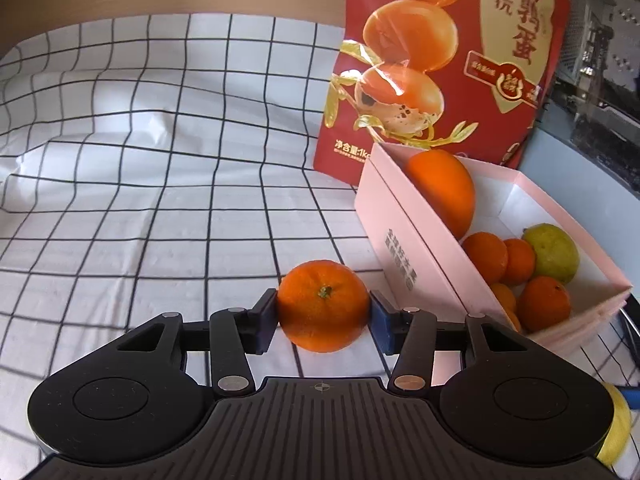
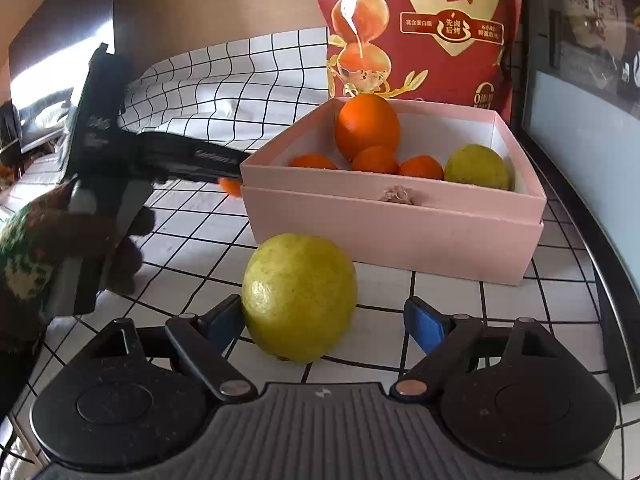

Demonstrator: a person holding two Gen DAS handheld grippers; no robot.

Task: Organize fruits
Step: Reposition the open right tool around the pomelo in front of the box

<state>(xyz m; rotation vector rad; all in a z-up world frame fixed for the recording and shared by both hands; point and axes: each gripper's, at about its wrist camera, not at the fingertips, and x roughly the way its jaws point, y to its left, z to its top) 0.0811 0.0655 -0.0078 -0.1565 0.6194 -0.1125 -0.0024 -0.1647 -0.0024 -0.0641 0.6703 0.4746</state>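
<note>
The left gripper [image 1: 324, 316] is bracketing a dimpled round mandarin [image 1: 323, 306] on the checked cloth [image 1: 140, 200], fingers touching both flanks. Rightward, the pink cardboard box [image 2: 392, 236] is holding more citrus. The right gripper [image 2: 324, 320] is standing wide around a pebbly yellow-green lemon [image 2: 299, 296], one finger apart.
</note>
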